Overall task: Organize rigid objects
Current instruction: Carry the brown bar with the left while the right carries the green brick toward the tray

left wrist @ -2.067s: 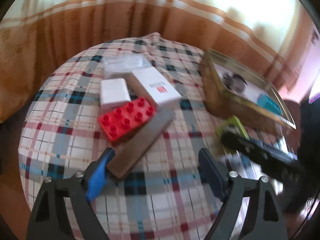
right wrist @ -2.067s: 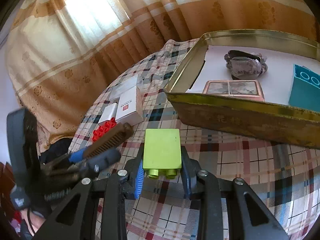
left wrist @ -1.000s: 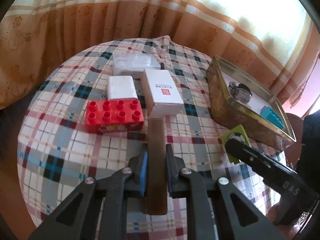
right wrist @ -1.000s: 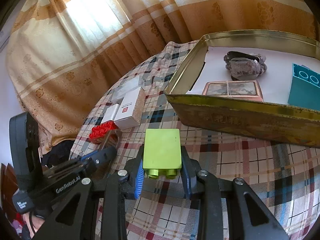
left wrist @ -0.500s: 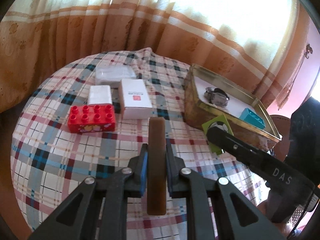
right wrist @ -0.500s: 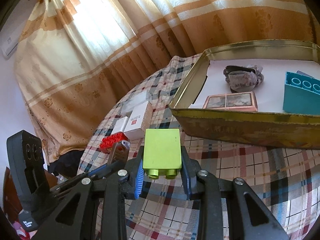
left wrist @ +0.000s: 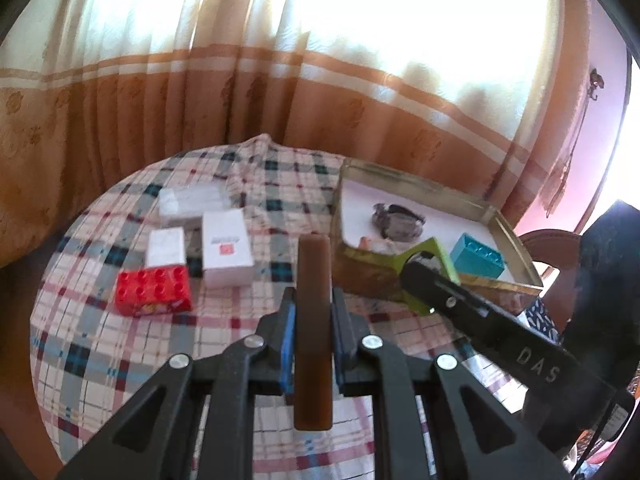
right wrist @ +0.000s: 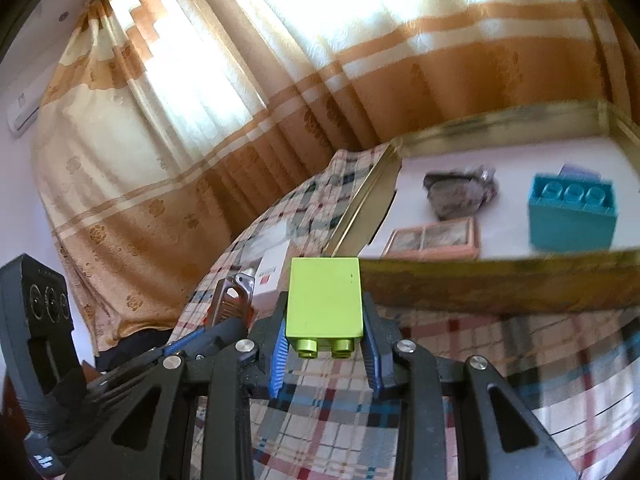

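Both loads are in the carry step: the left gripper (left wrist: 313, 334) is clamped on a flat brown bar (left wrist: 313, 320) and the right gripper (right wrist: 325, 350) on a lime-green building block (right wrist: 325, 298), both short of the gold tin tray (right wrist: 500, 284), so next each must clear its near wall before release.

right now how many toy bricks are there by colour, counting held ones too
red brick: 1, on the cloth
teal brick: 1, in the tin
green brick: 1, in the right gripper
total: 3
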